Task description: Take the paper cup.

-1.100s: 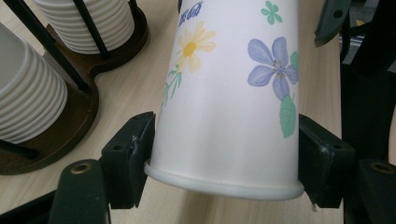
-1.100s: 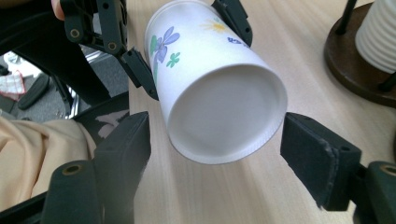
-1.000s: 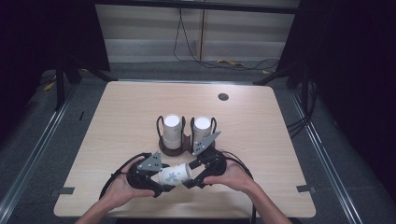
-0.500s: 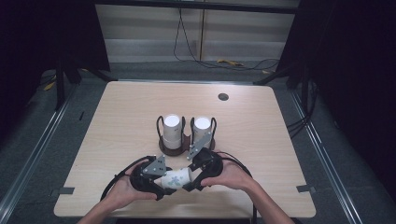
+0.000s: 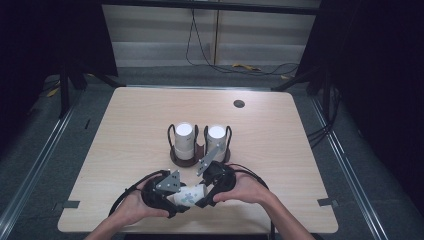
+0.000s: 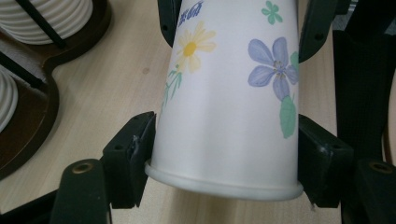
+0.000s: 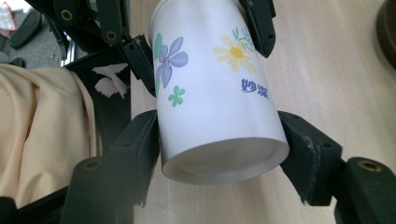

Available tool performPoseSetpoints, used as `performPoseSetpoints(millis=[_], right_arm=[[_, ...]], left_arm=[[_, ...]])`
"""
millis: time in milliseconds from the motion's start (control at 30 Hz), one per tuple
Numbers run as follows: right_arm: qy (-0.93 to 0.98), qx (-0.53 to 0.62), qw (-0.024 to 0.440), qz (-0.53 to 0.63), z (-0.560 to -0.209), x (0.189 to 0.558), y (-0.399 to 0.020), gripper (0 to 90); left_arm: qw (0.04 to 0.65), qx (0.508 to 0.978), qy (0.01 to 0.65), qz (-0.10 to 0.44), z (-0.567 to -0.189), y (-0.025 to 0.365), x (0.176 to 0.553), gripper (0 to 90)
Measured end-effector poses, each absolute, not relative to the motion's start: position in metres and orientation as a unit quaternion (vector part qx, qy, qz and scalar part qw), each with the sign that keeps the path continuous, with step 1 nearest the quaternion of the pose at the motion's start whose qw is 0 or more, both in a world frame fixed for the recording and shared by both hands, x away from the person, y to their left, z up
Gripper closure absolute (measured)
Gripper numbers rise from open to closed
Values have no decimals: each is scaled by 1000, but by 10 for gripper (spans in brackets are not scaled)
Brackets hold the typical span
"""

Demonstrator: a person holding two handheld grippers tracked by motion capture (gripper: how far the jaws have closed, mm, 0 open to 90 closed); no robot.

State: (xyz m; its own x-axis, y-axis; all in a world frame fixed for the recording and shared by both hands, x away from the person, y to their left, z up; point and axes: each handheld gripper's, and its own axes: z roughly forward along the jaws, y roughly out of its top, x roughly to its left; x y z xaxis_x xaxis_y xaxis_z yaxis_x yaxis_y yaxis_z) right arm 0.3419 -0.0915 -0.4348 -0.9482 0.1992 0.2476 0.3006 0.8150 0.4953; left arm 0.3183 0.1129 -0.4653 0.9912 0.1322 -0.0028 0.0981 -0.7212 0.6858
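Note:
A white paper cup (image 5: 190, 196) printed with flowers lies level just above the table's front edge, held between both grippers. My left gripper (image 5: 179, 201) is shut on its wide rim end; in the left gripper view both pads (image 6: 140, 149) press on the cup (image 6: 229, 93) just above the rolled rim. My right gripper (image 5: 201, 194) faces it from the other side. Its jaws have just been closing, and its pads (image 7: 142, 140) now touch the cup (image 7: 215, 88) at its recessed base end.
Two stacks of white ribbed cups (image 5: 184, 135) (image 5: 216, 138) stand in a dark wooden holder (image 5: 176, 159) with wire loops, just behind the grippers. A round grommet (image 5: 239, 104) sits at the back of the light wooden table (image 5: 125, 130). Cables trail from both grippers.
The right gripper has come down and left toward the cup and closed its jaws on the base end. The left gripper kept its hold and hardly moved.

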Motion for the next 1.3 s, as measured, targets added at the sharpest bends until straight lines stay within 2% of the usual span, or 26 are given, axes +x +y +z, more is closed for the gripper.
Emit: performPoseSetpoints(millis=[67,133,500,767,1033,1300], right_arm=[[-949,-131,95,-273,-435,342,-91,336],[-949,-130,97,-270,-436,341,-91,335],[-952,-121,109,-261,-439,341,-90,362],[-950,-110,109,-272,-438,340,-92,368],[-944,-119,104,-288,-432,340,-97,372],[-939,-125,92,-307,-429,340,-100,374]], left_arm=[[355,934,46,26,-464,113,319,292],[366,928,61,20,-465,113,318,291],[361,931,55,14,-466,114,316,283],[380,923,60,8,-467,116,316,246],[408,910,75,-11,-466,121,318,162],[434,896,96,-16,-464,129,321,160]])
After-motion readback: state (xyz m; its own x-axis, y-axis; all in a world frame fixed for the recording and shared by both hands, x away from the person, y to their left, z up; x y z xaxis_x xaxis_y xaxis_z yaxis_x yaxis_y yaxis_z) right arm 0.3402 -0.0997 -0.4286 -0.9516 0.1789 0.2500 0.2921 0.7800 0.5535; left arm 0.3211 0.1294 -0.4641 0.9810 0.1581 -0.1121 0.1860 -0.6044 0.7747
